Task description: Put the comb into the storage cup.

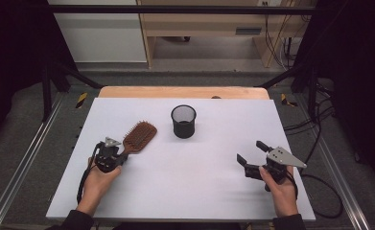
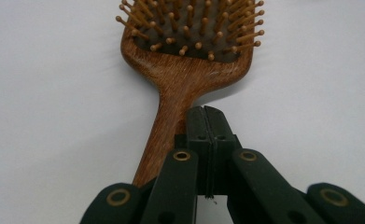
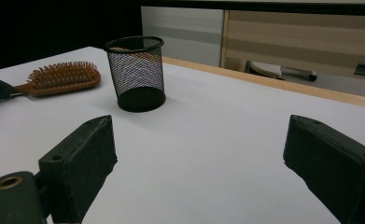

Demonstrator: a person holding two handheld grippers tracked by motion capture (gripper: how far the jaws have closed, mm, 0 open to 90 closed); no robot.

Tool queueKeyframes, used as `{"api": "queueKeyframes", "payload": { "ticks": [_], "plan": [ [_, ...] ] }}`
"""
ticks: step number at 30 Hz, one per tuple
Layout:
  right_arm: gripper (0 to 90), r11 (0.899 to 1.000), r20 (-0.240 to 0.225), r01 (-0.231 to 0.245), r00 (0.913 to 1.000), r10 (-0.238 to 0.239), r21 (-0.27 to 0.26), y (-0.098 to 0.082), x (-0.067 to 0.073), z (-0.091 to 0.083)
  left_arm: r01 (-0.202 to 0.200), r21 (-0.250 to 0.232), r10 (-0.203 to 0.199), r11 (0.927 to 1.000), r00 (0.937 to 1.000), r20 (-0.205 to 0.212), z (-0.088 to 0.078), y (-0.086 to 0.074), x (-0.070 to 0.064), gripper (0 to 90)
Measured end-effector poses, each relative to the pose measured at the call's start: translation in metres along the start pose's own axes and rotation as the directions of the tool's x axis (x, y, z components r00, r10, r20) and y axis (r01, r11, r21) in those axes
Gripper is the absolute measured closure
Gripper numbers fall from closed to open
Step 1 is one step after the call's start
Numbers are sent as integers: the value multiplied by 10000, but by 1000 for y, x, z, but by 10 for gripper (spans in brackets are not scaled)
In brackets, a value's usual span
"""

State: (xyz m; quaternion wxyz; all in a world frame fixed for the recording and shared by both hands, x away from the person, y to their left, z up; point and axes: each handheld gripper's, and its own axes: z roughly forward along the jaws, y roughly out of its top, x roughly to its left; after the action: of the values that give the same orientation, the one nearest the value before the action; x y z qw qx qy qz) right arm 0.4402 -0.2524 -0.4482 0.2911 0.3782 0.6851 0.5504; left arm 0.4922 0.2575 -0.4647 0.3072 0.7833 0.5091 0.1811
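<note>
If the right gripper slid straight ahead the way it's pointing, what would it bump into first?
Probably nothing on the table. The right gripper aims across bare surface; the mesh cup sits left of its line, though depth is hard to judge.

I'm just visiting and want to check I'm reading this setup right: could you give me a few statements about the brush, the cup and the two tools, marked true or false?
1. The hairbrush lies bristles up on the white table. True.
2. The right tool has its jaws closed. False: they stand wide apart with nothing between them.
3. The black mesh cup lies on its side. False: it stands upright, opening upward.
4. The left tool has its jaws shut against each other, next to the brush's handle. True.
5. The hairbrush is inside the cup. False: it lies on the table, to the left of the cup in the high view.
</note>
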Motion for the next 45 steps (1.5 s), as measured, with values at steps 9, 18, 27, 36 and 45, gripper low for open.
{"api": "queueKeyframes", "payload": {
  "ticks": [9,18,27,36,45],
  "plan": [
    [92,10000,-35,40,10000,-40,38,0,1,1,-223,31,223,9997,9996,191,-3,-1,3,900],
    [91,9999,-18,89,10000,-89,75,0,1,1,-1058,-450,1069,9934,9940,236,-27,20,11,900],
    [91,9995,-13,223,9998,-223,222,-1,2,3,-1611,-323,1622,9864,9862,331,-29,31,23,790],
    [89,9991,-46,248,9997,-246,330,-2,3,5,-1629,-274,1641,9863,9853,485,-20,30,27,266],
    [87,9989,-103,270,9996,-266,376,-2,5,5,-1661,306,1642,9856,9849,550,-9,32,31,54]
  ]
}}
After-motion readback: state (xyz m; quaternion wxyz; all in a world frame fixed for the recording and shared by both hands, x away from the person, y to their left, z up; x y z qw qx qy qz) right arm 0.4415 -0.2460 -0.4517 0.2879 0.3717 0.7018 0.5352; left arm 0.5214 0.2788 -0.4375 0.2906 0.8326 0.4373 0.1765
